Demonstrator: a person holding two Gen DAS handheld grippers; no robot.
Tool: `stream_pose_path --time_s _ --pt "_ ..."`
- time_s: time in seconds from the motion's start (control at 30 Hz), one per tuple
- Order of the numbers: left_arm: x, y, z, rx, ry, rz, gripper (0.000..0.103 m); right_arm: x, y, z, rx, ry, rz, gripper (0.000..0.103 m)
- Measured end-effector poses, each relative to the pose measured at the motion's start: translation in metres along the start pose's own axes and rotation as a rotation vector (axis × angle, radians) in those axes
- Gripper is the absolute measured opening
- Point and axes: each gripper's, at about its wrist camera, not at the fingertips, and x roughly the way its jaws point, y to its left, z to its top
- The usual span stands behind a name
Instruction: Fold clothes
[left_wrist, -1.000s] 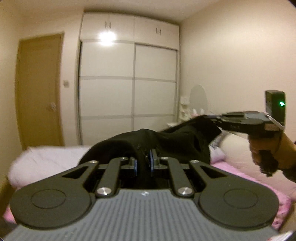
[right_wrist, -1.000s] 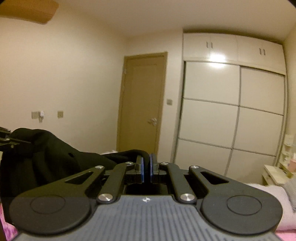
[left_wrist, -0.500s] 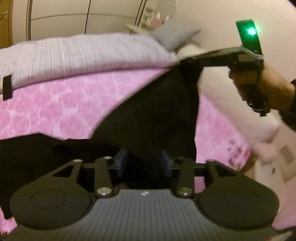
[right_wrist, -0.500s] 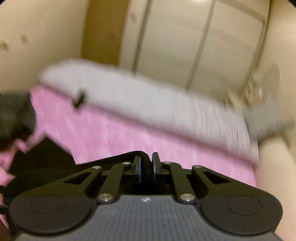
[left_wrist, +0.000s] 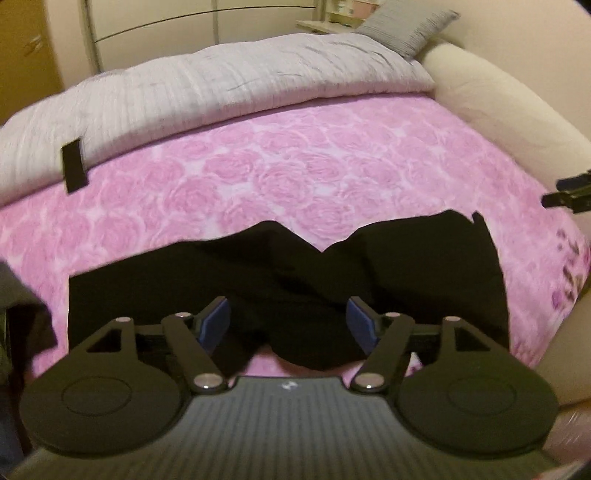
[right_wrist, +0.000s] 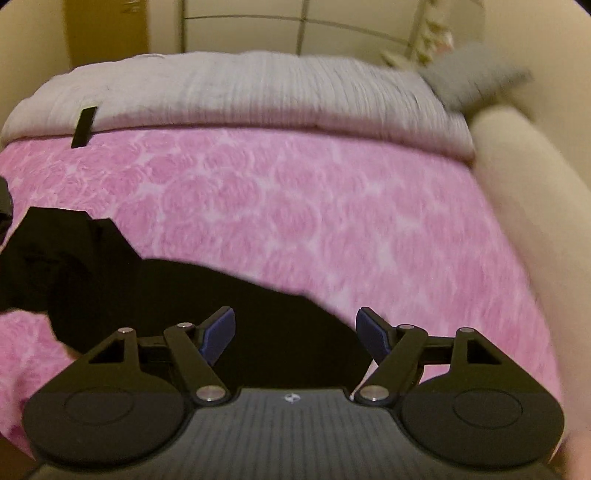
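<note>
Both my claws hang wide open and hold nothing over the black garment (left_wrist: 424, 273), which lies spread but rumpled on the near part of the pink bed (left_wrist: 295, 173). My left claw (left_wrist: 288, 323) points down at its near edge, my right claw (right_wrist: 295, 332) at its right end. A tidy fold, I judge, wants wrinkles smoothed and edges matched.

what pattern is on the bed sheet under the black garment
Pink rose print on the bed sheet, clearest in the left wrist view.
</note>
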Motion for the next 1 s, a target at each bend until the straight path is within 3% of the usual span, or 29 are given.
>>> stream_pose_path --time_s 0.23,0.47,0.8,0.9,1.0 --pt "0.034 -0.035 0.002 0.196 -0.006 -0.141 0.071 -0.003 0.011 -0.055 0.158 0.107 -0.019 0.077" --pt "0.063 -0.108 -0.002 0.430 -0.001 -0.299 0.072 0.008 -0.002 -0.111 0.284 0.179 0.021 0.078" --pt "0.133 -0.217 -0.047 0.900 -0.009 -0.276 0.072 0.101 -0.027 -0.176 0.348 0.280 0.240 0.078" --pt "0.155 -0.232 -0.056 0.971 0.024 -0.269 0.062 0.127 -0.030 -0.189 0.401 0.293 0.299 0.078" --pt "0.171 -0.239 -0.061 1.005 0.092 -0.305 0.030 0.143 -0.030 -0.196 0.449 0.290 0.346 0.078"
